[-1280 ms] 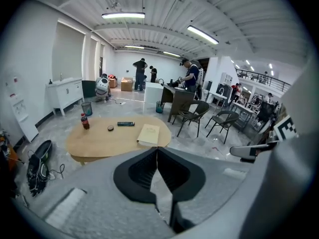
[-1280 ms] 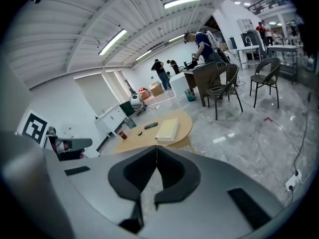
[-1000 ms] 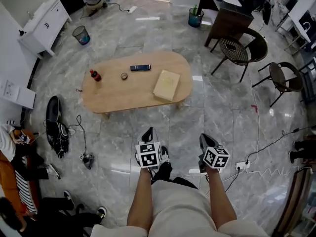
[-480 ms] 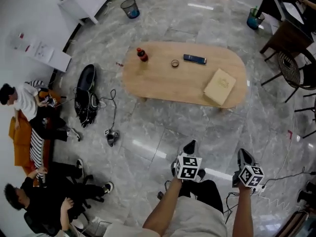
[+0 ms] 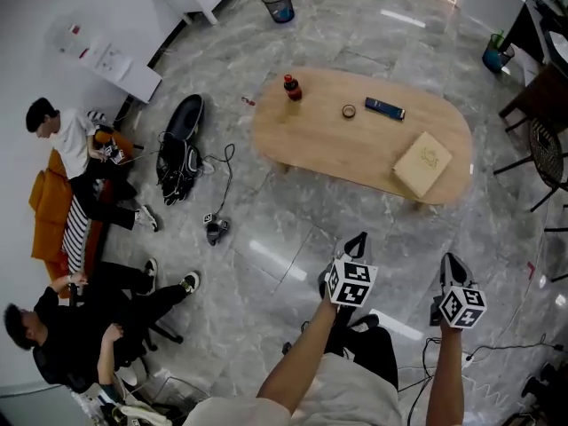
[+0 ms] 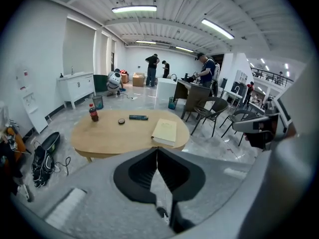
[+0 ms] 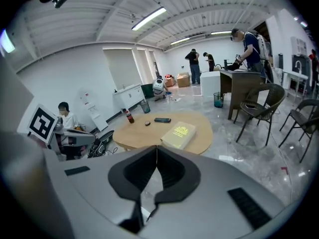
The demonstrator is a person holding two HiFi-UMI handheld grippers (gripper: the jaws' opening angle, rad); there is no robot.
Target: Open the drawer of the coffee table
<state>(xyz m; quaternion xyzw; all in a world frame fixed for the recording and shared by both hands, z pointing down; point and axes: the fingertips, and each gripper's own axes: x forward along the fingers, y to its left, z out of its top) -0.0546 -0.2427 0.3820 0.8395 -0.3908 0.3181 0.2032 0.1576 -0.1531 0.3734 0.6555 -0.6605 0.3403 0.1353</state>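
Observation:
The oval wooden coffee table [image 5: 328, 145] stands on the marble floor ahead of me; no drawer shows on it in any view. On its top are a red-capped bottle [image 5: 290, 87], a small round lid [image 5: 349, 111], a dark remote [image 5: 384, 108] and a yellow book [image 5: 422, 164]. My left gripper [image 5: 358, 238] and right gripper [image 5: 451, 258] hover over the floor short of the table's near edge, both shut and holding nothing. In the left gripper view the shut jaws [image 6: 157, 149] point at the table [image 6: 114, 136]; the right gripper view shows the same [image 7: 156, 147], with the table [image 7: 149, 133] beyond.
People sit on the floor at the left [image 5: 62, 140], next to a black bag [image 5: 180, 140] and loose cables. Dark chairs [image 5: 550, 162] stand right of the table. A waste bin [image 5: 278, 4] and a white cabinet are at the back.
The head view has swung left, so the table now sits further right and the seated people have come into view. Both grippers shifted right and a little lower, still shut.

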